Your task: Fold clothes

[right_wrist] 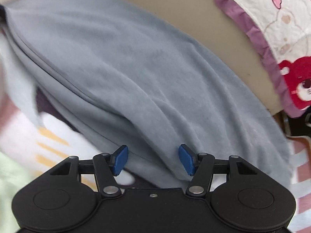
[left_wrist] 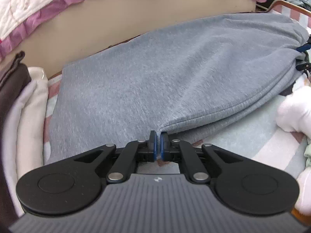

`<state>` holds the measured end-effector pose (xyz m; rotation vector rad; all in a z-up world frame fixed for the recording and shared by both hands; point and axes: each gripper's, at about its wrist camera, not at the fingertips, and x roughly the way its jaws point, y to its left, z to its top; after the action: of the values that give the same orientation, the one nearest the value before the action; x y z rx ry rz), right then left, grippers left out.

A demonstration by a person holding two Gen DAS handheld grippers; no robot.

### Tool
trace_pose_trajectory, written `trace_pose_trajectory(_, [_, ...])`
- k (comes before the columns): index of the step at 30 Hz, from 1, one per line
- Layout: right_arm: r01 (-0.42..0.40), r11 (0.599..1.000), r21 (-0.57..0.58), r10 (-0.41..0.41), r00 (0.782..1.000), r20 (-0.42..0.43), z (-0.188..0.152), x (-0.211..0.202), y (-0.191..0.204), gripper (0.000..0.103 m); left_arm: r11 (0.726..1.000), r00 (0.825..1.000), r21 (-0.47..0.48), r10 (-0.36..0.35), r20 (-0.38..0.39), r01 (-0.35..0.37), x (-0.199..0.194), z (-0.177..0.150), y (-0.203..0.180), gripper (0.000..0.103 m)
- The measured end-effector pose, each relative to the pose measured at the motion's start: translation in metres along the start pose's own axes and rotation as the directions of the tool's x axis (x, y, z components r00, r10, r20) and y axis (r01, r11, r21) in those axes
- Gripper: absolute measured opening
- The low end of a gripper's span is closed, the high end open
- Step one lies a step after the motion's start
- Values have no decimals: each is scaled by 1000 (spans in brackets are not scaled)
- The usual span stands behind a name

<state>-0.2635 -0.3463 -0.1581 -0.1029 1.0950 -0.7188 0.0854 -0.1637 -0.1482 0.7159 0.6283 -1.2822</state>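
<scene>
- Grey-blue fleece, a soft garment [left_wrist: 155, 73], lies spread across a striped blanket [left_wrist: 252, 136] on what looks like a bed, with a tan panel [left_wrist: 116, 19] behind it and a quilt with a purple frill [left_wrist: 38, 17] above that.
- It already lies in layers: from the left wrist view several stacked hems run along its near edge, so by my reading a fold has been made and another is under way.
- At the garment's far right end the cloth bunches into gathers, where small dark and blue parts [left_wrist: 303, 47] show; what they are I cannot tell.
- Left tongs [left_wrist: 158, 145] are pinched nearly shut, their blue pads clamped on the garment's near hem at the corner where the layers meet. That grip probably keeps the edges together so the cloth can be carried over as one.
- Right tongs [right_wrist: 153, 159] stand wide, the blue pads well apart with a ridge of the garment [right_wrist: 136, 68] lying between them; neither pad presses on it, so nothing is held on that side.
- The right wrist view is blurred, so fine detail of the folds there is unsure.
- A pale cream textile [left_wrist: 29, 106] and a dark brown one [left_wrist: 11, 81] sit stacked at the left edge, just beside the garment; likely pieces already done, though that is a guess.
- A white-gloved hand [left_wrist: 291, 112] shows at the right margin of the left wrist view.
</scene>
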Motion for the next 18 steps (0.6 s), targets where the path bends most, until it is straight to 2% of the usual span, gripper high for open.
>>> trace_pose_trajectory(3, [41,987,157,-44,999,16,3,2,-17,67,996,999,-90,-6,52,11,-12,7,14,4])
trace_pose_trajectory(6, [30,968,249,-34,999,12,1,9,-28,67,984,995,-172,-24,98,41,-20,12,26,4])
trace_pose_trajectory(7, [46,969,244,-50,999,6,1,14,-27,60,985,996,-170,-23,86,38,-20,10,25,4])
trace_pose_trajectory(8, [89,971,220,-90,996,-4,1,16,-25,49,986,997,-166,-21,73,33,-20,8,24,4])
trace_pose_trajectory(9, [160,969,188,-159,987,-21,1,14,-21,20,986,998,-161,-20,60,29,-19,7,23,4])
trace_pose_trajectory(10, [219,958,187,-214,976,-50,-2,10,-22,16,989,999,-145,-11,45,17,-20,4,20,4])
trace_pose_trajectory(11, [275,942,191,-264,961,-80,-5,6,-24,16,993,1000,-120,-6,28,9,-21,2,15,4])
trace_pose_trajectory(12, [297,930,219,-276,954,-120,-13,5,-29,10,995,1000,-95,-1,10,2,-22,0,10,4])
trace_pose_trajectory(14, [276,920,280,-231,956,-182,-33,7,-39,0,998,999,-53,14,-39,-16,-14,-4,0,4])
trace_pose_trajectory(17, [272,915,299,-218,955,-203,-40,7,-37,0,999,990,-32,36,-136,-41,3,-10,-5,5])
trace_pose_trajectory(18, [268,914,303,-210,955,-209,-39,7,-38,0,998,986,-29,43,-161,-49,6,-11,-5,8])
